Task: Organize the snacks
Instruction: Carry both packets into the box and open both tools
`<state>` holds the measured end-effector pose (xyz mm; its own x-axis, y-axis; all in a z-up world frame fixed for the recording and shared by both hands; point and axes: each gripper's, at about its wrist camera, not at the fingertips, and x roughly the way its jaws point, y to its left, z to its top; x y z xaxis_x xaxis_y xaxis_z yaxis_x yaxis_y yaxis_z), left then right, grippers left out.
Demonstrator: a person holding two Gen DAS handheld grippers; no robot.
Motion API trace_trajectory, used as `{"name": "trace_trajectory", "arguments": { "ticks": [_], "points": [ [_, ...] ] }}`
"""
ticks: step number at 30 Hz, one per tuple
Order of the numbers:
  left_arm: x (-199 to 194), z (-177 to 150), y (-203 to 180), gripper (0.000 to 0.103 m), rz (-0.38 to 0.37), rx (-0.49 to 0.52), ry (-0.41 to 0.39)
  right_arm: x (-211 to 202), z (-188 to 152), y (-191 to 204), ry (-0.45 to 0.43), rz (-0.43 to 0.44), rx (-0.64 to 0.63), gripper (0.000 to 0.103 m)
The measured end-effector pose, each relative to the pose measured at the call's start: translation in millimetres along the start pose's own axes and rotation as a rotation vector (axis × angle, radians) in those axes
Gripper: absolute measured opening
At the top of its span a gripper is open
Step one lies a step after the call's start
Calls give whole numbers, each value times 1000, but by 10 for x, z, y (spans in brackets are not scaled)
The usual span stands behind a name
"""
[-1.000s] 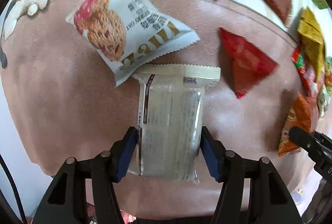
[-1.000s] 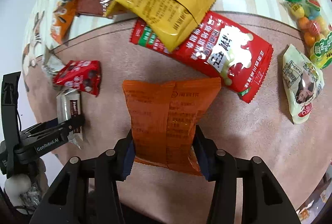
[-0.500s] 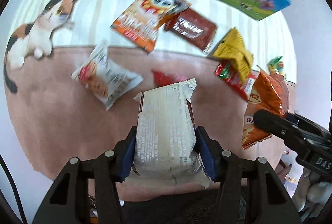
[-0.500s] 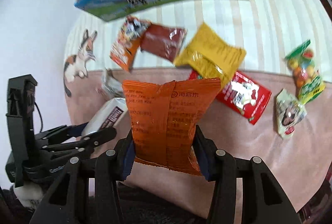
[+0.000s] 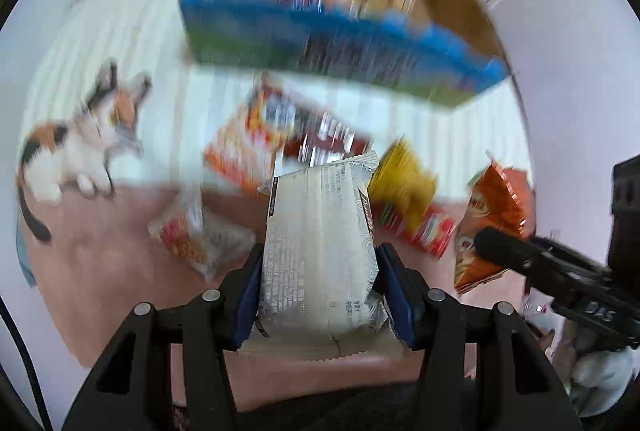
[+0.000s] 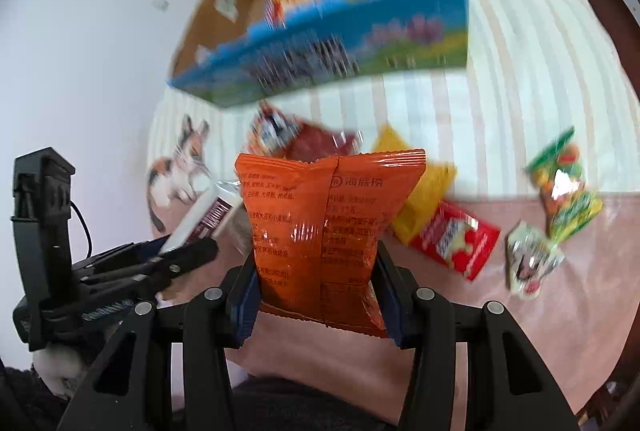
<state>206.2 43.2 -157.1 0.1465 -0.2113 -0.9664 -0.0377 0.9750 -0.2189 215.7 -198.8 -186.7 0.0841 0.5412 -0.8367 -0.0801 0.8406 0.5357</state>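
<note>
Left tool (image 5: 320,271) pinches white wrapped snack (image 5: 320,243) between its fingers, lifted. Right tool (image 6: 318,273) pinches orange packet (image 6: 324,227) likewise. Open carton (image 6: 320,59) ahead, other snacks on the pink mat (image 6: 560,331).

Glossy crinkled foil orange packet (image 6: 326,231), matt printed white wrapper (image 5: 320,247), cardboard box (image 6: 320,31).

Probably a home: a striped cloth with a cartoon cat (image 5: 76,147) (blurred) covers the surface (image 6: 520,79), beside plain white walls (image 6: 80,31).
</note>
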Motion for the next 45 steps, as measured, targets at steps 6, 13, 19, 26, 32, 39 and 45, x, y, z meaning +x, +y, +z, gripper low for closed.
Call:
{"name": "trace_trajectory", "arguments": {
  "ticks": [6,13,19,26,32,39,45],
  "points": [
    [-620,805,-49,52,19,20,-205,-529,673,184,-183,15,-42,53],
    [-481,1834,2,52,145,49,-292,-456,1735,159,-298,-112,-50,53],
    [25,2488,178,52,220,40,-222,-85,2412,-2,-267,-219,-40,53],
    [533,2910,357,54,276,33,-130,330,2928,-259,-206,-294,-5,54],
    [808,3120,486,71,213,-11,-56,618,3099,-359,-151,-346,30,91],
    [751,3071,399,82,207,13,-89,714,3112,-249,-151,-358,14,94],
    [510,2877,284,82,209,43,-153,521,2923,-139,-186,-326,9,95]
  ]
}}
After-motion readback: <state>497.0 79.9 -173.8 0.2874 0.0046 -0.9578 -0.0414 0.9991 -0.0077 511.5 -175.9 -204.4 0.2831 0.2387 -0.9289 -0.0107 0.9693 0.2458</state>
